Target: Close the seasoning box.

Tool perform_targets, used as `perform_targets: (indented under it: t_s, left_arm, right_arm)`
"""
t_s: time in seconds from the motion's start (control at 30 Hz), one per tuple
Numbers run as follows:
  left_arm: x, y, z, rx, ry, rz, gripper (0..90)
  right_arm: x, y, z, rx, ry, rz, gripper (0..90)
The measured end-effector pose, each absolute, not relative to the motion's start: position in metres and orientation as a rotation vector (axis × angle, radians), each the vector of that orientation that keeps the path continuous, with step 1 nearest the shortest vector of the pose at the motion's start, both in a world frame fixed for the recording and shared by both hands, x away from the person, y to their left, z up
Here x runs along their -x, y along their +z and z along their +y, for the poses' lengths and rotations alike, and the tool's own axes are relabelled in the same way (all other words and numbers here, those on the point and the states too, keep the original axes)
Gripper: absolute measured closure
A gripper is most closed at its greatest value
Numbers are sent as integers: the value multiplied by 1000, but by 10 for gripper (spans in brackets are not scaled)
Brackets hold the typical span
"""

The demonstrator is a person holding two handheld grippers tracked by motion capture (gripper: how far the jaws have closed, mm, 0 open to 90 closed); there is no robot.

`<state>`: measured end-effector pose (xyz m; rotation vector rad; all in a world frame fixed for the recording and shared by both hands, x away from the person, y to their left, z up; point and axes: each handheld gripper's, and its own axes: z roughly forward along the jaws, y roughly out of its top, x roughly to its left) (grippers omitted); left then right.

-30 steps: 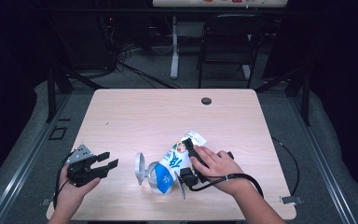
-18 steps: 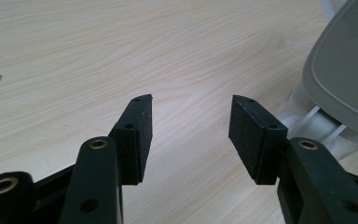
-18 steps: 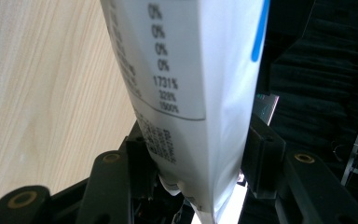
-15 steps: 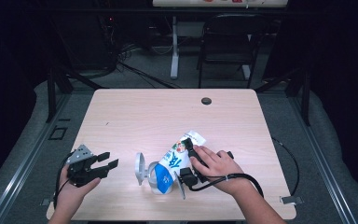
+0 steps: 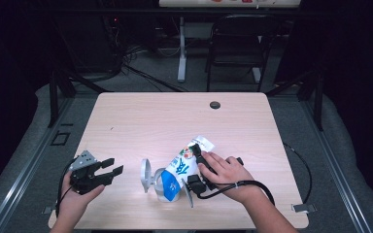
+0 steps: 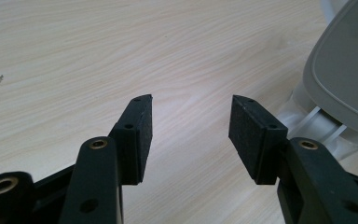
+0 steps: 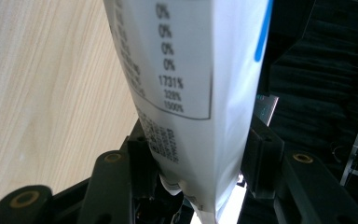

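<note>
A white and blue pouch [image 5: 182, 167] printed with black text is seen on the pale wood-grain desk [image 5: 150, 121], beside a grey lid [image 5: 146, 174]; black grippers are seen.

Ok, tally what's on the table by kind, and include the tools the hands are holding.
Printed pouches: 1, lying tilted with the right tool clamped on it
Grey-and-white lidded containers: 1
Tools: 2, the left tool open over bare wood
Total: 4

Bench [image 5: 141, 121]: pale wood grain, matt, smooth. Pouch [image 5: 182, 167]: glossy printed plastic film. Container [image 6: 349, 70]: grey smooth plastic. Tongs' pads [image 6: 140, 135]: black, matt, rough.
</note>
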<state>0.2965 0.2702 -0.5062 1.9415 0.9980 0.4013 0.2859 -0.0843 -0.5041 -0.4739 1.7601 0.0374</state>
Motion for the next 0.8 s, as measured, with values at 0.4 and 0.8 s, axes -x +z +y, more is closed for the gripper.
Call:
perform_targets:
  t_s: [0.4,0.8]
  left_arm:
    - [-297,-506,270,-1942,401,999,502]
    - [-297,-507,271,-1941,399,998,501]
  right_arm:
    - [-285,-505,-85,481,30,1754,555]
    - [-283,-505,-85,507,-8,1742,590]
